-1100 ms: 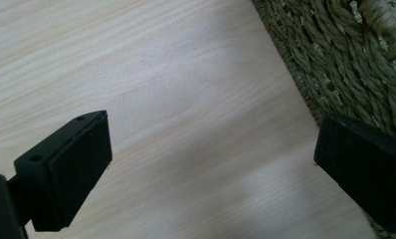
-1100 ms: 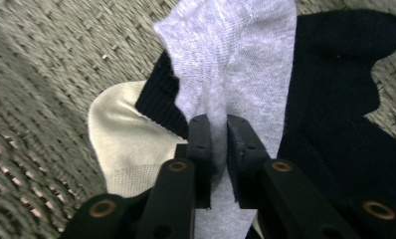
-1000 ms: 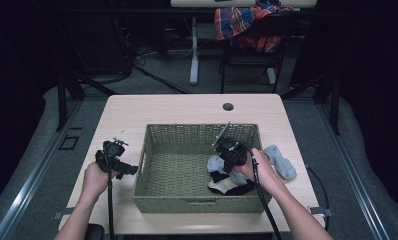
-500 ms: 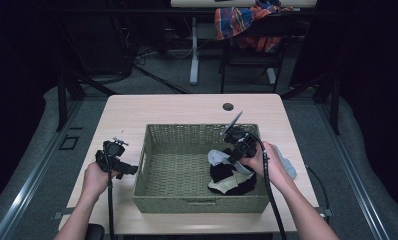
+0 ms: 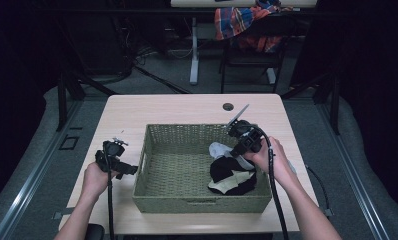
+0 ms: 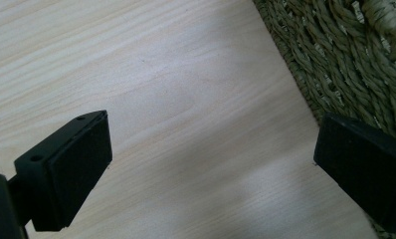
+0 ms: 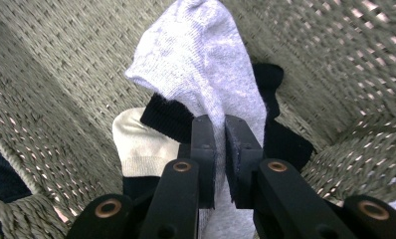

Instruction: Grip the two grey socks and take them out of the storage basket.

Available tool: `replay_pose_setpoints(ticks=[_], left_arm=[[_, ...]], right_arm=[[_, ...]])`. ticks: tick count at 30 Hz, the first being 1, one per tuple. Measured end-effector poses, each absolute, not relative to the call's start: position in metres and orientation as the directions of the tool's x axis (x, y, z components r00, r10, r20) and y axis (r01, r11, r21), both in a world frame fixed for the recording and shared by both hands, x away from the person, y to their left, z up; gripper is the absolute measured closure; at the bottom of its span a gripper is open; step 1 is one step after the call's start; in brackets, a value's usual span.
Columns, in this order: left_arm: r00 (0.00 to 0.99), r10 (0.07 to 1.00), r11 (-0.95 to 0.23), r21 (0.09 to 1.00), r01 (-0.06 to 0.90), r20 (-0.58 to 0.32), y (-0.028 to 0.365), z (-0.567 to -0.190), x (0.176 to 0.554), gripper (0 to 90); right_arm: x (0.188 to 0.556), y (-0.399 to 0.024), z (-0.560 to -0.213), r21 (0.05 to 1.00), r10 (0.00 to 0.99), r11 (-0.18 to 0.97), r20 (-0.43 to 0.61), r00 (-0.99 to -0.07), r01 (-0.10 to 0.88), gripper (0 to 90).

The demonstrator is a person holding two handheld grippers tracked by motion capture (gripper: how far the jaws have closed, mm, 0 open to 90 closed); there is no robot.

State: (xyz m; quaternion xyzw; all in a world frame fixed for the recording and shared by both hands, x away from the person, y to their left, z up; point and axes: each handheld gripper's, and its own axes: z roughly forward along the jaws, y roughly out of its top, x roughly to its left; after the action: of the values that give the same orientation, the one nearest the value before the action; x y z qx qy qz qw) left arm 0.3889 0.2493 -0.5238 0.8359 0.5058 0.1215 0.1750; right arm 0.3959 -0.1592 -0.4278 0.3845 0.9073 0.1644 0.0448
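Observation:
A woven green basket (image 5: 167, 170) stands on the light wooden table (image 5: 187, 107). My right gripper (image 5: 235, 152) hangs over the basket's right side, shut on a pale grey sock (image 5: 219, 149) that dangles from its jaws. In the right gripper view the grey sock (image 7: 211, 64) is pinched between the two pads (image 7: 204, 149), above a black-and-cream sock (image 7: 146, 144) lying in the basket. That black sock (image 5: 232, 175) sits in the basket's right front corner. My left gripper (image 5: 129, 168) rests at the basket's left, open, with bare table (image 6: 186, 149) between its jaws.
The basket wall (image 6: 345, 55) is close to the left gripper's right jaw. A round cable hole (image 5: 228, 106) lies at the table's back. A chair with a plaid cloth (image 5: 247, 20) stands behind the table. A cable (image 5: 274, 190) trails from the right gripper.
My right gripper has risen and shifted rightward over the basket, lifting the grey sock with it. The left gripper has stayed where it was.

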Motion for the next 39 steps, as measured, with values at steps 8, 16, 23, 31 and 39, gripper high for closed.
replay_pose_setpoints(ticks=[8, 16, 23, 31, 39], left_arm=[[0.459, 0.888, -0.427, 0.414, 0.804, 0.024, 0.249, -0.524, 0.389, 1.9], [0.460, 0.888, -0.427, 0.414, 0.804, 0.022, 0.249, -0.524, 0.389, 1.9], [0.462, 0.887, -0.429, 0.411, 0.804, 0.021, 0.249, -0.524, 0.389, 1.9], [0.460, 0.887, -0.427, 0.414, 0.804, 0.022, 0.249, -0.524, 0.389, 1.9], [0.460, 0.887, -0.427, 0.413, 0.804, 0.021, 0.249, -0.524, 0.389, 1.8]], right_arm=[[0.392, -0.165, -0.414, 0.362, 0.714, 0.643, 0.035, -0.699, 0.675, 84.1], [0.389, -0.173, -0.402, 0.392, 0.726, 0.624, 0.030, -0.687, 0.676, 84.3], [0.389, -0.184, -0.393, 0.391, 0.737, 0.615, 0.023, -0.676, 0.684, 85.2], [0.389, -0.202, -0.384, 0.405, 0.762, 0.588, 0.012, -0.647, 0.700, 85.2], [0.390, -0.224, -0.376, 0.426, 0.803, 0.536, 0.009, -0.596, 0.729, 85.2]])
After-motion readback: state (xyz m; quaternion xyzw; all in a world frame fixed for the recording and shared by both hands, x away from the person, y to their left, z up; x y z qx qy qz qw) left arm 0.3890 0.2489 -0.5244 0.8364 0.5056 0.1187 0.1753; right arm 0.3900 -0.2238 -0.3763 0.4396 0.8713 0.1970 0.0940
